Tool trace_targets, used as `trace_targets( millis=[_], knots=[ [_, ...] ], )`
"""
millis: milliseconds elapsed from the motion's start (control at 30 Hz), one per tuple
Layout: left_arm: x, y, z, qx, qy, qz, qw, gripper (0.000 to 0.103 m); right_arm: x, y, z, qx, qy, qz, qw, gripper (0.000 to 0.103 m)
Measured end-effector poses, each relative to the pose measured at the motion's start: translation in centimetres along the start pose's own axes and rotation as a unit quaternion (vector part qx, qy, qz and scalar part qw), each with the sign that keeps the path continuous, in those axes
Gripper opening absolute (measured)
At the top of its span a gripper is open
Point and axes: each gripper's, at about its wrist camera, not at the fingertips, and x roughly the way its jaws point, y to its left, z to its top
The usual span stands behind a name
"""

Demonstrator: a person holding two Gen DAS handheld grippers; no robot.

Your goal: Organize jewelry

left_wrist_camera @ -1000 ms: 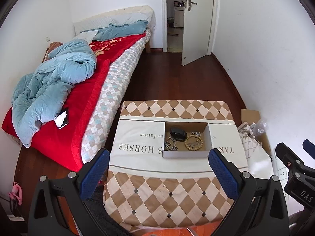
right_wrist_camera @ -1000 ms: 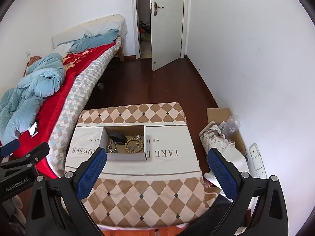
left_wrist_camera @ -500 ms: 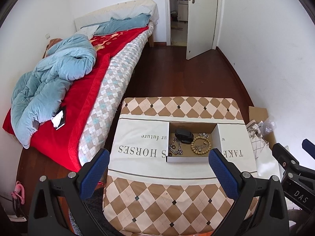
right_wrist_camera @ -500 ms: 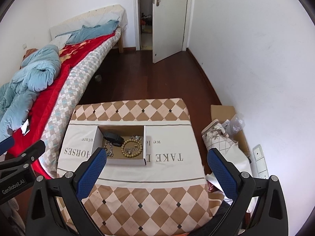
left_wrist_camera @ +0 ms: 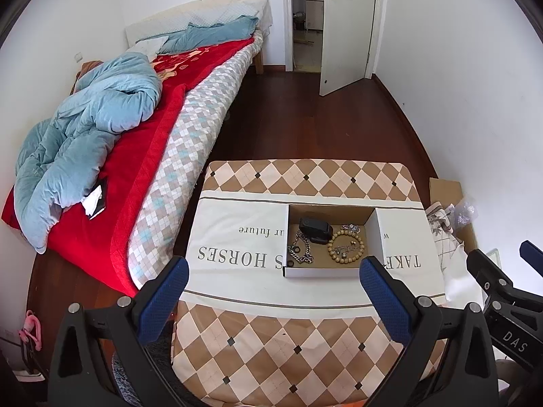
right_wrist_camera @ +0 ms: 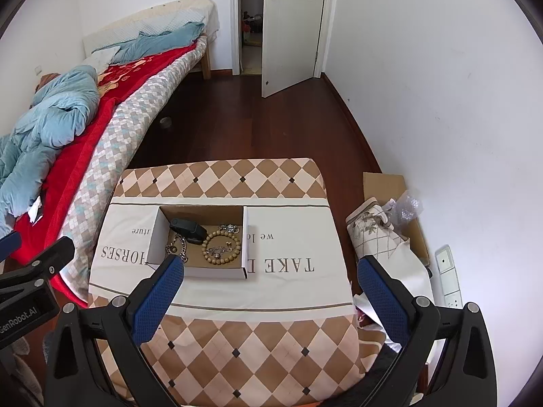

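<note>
A shallow white cardboard box (left_wrist_camera: pixel 383 234) (right_wrist_camera: pixel 152 237) sits on a cloth-covered table (left_wrist_camera: pixel 305 325) (right_wrist_camera: pixel 258 325). Inside lie a wooden bead bracelet (left_wrist_camera: pixel 345 247) (right_wrist_camera: pixel 221 248), a silver chain (left_wrist_camera: pixel 300 249) (right_wrist_camera: pixel 175 247), a black watch-like item (left_wrist_camera: pixel 315 229) (right_wrist_camera: pixel 188 229) and small silver pieces (left_wrist_camera: pixel 351 228) (right_wrist_camera: pixel 230 229). My left gripper (left_wrist_camera: pixel 273 288) is open and empty, held above the table's near side. My right gripper (right_wrist_camera: pixel 271 286) is open and empty, to the right of the left one.
A bed (left_wrist_camera: pixel 163 156) with red blanket and blue duvet (left_wrist_camera: pixel 88 129) runs along the left. A cardboard box and bags (right_wrist_camera: pixel 390 224) lie on the floor right of the table by the white wall. An open door (right_wrist_camera: pixel 292 30) stands at the back.
Both grippers have tilted down and moved closer to the table, so the box sits larger and lower in both views. Both stay open and empty.
</note>
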Motion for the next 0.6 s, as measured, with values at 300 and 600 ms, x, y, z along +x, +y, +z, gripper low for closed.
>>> trace_targets(
  millis=[300,600],
  knots=[
    [0.03,0.21,-0.17,-0.004,0.001,0.004,1.0000,0.103,-0.33,0.13,0.07,-0.003,-0.002,0.002,1.000,0.103],
    [0.21,0.49,-0.47,-0.005,0.004,0.004,1.0000,0.103,-0.48,0.48,0.14,-0.005,-0.001,0.008,1.000,0.103]
  ],
)
